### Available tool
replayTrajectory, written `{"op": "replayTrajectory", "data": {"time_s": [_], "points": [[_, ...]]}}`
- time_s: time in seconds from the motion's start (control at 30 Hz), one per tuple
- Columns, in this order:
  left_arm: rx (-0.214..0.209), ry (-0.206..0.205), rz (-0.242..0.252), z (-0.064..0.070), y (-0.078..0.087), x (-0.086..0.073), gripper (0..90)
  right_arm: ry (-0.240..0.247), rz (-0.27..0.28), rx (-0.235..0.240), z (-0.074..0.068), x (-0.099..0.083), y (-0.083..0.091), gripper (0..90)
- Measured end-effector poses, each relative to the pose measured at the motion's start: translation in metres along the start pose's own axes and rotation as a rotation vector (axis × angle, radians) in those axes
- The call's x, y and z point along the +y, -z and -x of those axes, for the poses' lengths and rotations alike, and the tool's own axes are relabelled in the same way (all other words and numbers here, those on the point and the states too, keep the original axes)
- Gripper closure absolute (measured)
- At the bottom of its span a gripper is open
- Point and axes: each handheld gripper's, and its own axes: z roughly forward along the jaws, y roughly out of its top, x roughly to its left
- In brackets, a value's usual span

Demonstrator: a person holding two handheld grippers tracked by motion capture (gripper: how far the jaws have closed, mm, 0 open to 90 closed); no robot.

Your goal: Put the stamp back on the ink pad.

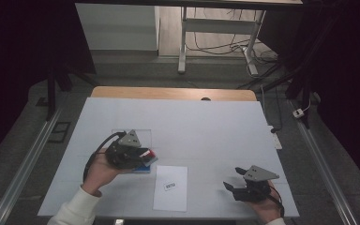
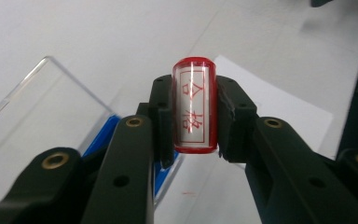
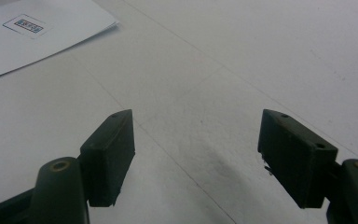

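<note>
— Left gripper: what is being held?
— A red stamp is being squeezed, long side up, over the blue ink pad. The paper is lying just to its right.
— Right gripper?
— Being kept wide apart, farther away.

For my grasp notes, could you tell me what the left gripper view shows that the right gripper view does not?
The left gripper view shows a red stamp with red characters on its face, clamped between the left gripper fingers above a clear-lidded blue case. The right gripper view shows the right gripper open and holding nothing, and a printed label on the paper. Both show the white paper sheet and the table.
</note>
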Motion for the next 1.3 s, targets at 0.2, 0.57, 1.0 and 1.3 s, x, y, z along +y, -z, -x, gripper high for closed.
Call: {"op": "replayTrajectory", "data": {"time_s": [0.2, 0.57, 1.0, 1.3], "points": [[0.022, 0.051, -0.008, -0.016, -0.003, -0.010, 70.2, 0.003, 0.002, 0.007, 0.000, 0.000, -0.001, 26.7], [0.067, 0.097, -0.040, -0.034, -0.009, -0.023, 70.2, 0.002, 0.002, 0.006, 0.000, 0.000, -0.001, 26.6], [0.080, 0.139, -0.119, -0.051, -0.020, -0.040, 70.1, 0.002, -0.005, -0.001, 0.000, 0.000, -0.001, 26.7], [0.104, 0.124, -0.193, -0.051, -0.032, -0.043, 70.2, 0.001, -0.008, -0.002, 0.000, 0.000, -0.001, 26.7]]}}
